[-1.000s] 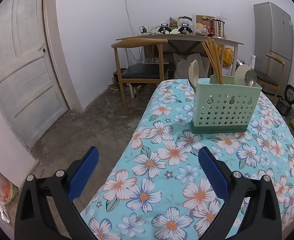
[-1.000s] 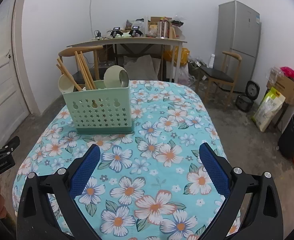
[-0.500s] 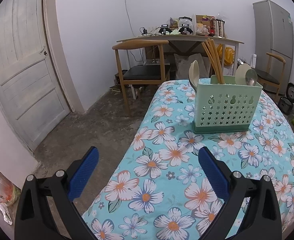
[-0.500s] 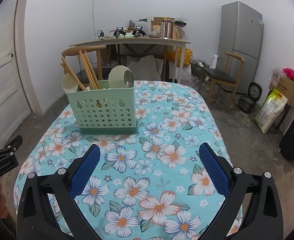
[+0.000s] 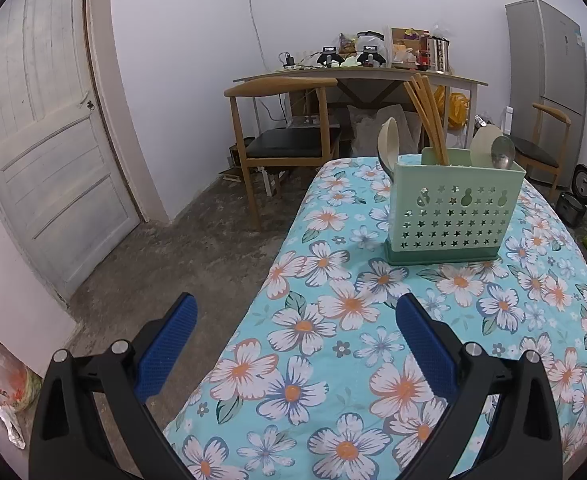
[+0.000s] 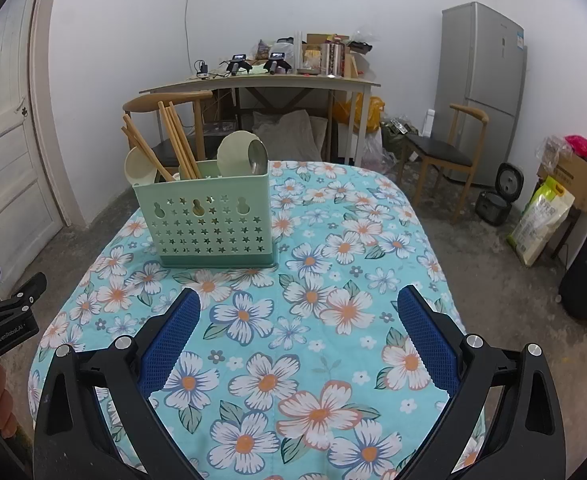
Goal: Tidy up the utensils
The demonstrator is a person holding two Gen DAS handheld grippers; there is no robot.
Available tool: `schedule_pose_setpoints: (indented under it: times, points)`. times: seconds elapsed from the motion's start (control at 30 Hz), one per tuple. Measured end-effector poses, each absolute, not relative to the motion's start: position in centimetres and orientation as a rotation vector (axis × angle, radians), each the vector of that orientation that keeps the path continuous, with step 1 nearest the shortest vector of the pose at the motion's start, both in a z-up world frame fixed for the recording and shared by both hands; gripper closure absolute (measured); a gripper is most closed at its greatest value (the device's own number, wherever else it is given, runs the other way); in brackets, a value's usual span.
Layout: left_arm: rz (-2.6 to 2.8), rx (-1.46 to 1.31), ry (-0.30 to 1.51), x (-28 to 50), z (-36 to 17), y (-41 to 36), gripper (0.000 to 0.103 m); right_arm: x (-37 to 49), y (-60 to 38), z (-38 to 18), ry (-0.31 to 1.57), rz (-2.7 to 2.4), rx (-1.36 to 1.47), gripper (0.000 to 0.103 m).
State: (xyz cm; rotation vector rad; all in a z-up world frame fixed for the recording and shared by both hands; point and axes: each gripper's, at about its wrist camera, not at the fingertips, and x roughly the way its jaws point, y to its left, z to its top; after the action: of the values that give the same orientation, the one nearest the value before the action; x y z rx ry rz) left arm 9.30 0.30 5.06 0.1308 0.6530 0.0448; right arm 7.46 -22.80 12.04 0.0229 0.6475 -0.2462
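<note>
Utensils stand upright in the mint-green perforated plastic caddy (image 5: 455, 216): tan wooden chopsticks (image 5: 427, 116), cream plastic spoons (image 5: 386, 144) and a shiny metal spoon (image 5: 503, 153), handles down so each sort keeps to its own slot. In the left wrist view the caddy sits on the floral turquoise tablecloth (image 5: 333, 344), well apart from the left gripper (image 5: 296, 344), whose blue-padded fingers are spread wide and hold nothing, over the table's left edge.

In the right wrist view the caddy (image 6: 213, 220) stands ahead and slightly left of the right gripper (image 6: 298, 332), also spread wide and empty above the cloth. No loose utensil shows on the table, so the sorting looks finished and both grippers hang back.
</note>
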Motion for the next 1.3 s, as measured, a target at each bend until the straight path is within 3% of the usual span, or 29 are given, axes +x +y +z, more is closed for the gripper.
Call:
schedule_pose_setpoints:
  times: [1.3]
  points:
    - [0.045,0.126,0.664,9.47,5.04,0.68,0.006,7.54,-22.47,12.02,0.648,-0.239,0.025,0.008]
